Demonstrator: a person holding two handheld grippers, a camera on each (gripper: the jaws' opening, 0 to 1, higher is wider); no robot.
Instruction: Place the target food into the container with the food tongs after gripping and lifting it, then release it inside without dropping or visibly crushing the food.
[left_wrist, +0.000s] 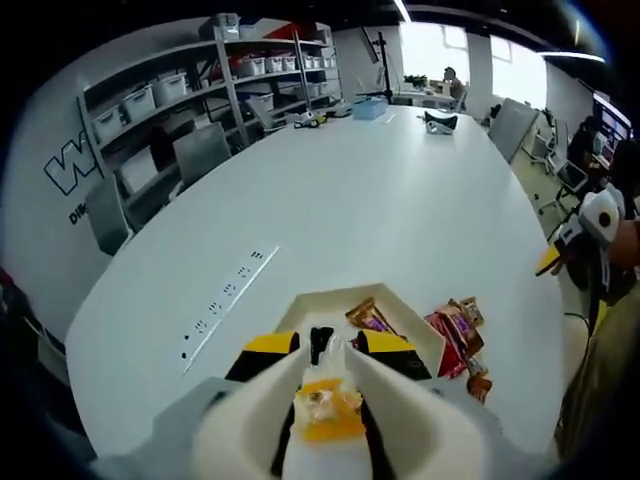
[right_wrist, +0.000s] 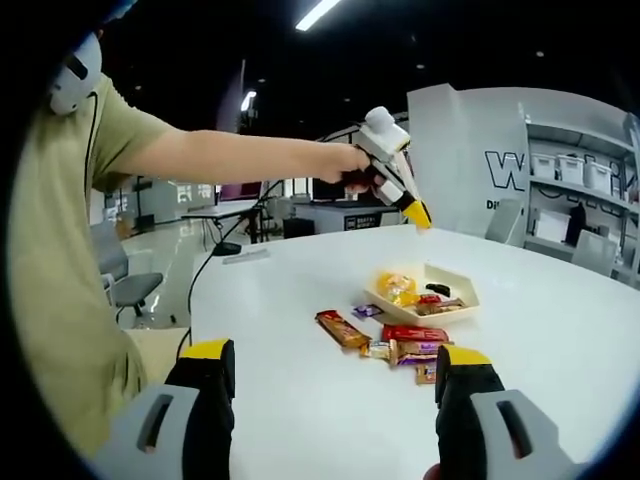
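Hovering nearest the table edge, the right gripper (right_wrist: 332, 356) with its black jaws and yellow tips stands wide apart and holds nothing, low over the round white tabletop (right_wrist: 560, 335). Just beyond it lies a loose cluster of wrapped snack bars in red, brown and orange foil (right_wrist: 392, 346), resting on the table just beside the shallow white rectangular tray (right_wrist: 471, 300) that serves as the container. Inside the tray, at its near-left end, sits the yellow crinkled food packet (right_wrist: 395, 287), beside a few darker wrapped pieces. Above the tray, held aloft in a person's hand (right_wrist: 350, 160), the white left gripper (right_wrist: 416, 211) points its yellow tip down toward the packet without touching it; in the left gripper view its jaws appear slightly parted, with the packet visible through the gap and nothing clamped. The step in hand is judged to be the release, with the packet apparently already lying in the container. The next move calls for drawing the left gripper straight up and away without brushing the tray. Grey storage shelving (left_wrist: 250, 80) lines the far wall.
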